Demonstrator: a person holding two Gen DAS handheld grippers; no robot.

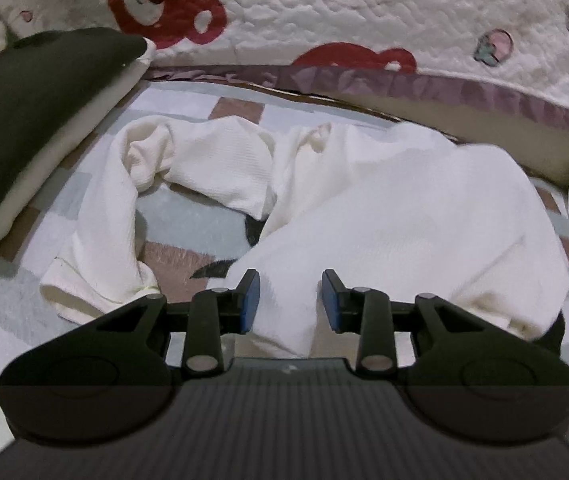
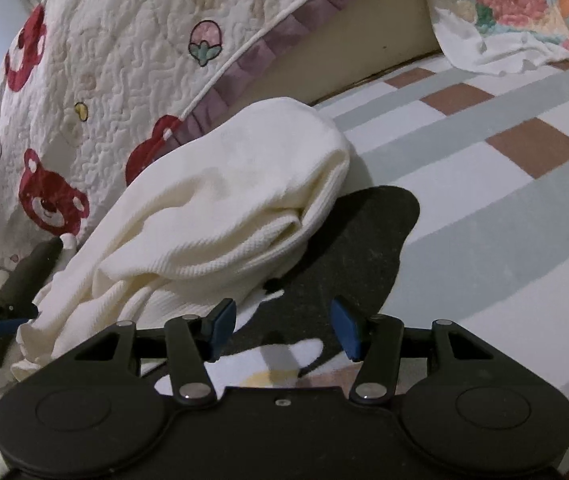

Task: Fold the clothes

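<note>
A cream ribbed knit garment (image 1: 384, 216) lies crumpled on a checked bed sheet (image 1: 188, 220), one sleeve (image 1: 96, 240) trailing to the left. My left gripper (image 1: 290, 300) is open, its blue pads on either side of a fold of the cream cloth at the near edge. In the right wrist view the same cream garment (image 2: 220, 208) is heaped at the left over a black cloth (image 2: 360, 248). My right gripper (image 2: 284, 330) is open above the black cloth and a white patch, gripping nothing. The left gripper's tip (image 2: 0, 316) shows at the left edge.
A quilt with red bears (image 1: 364, 8) hangs along the far side, purple trim (image 1: 484, 96) below it. A dark green cushion (image 1: 24, 120) lies at the left. A floral pillow (image 2: 524, 8) sits at the back right. Bare checked sheet (image 2: 504, 184) spreads to the right.
</note>
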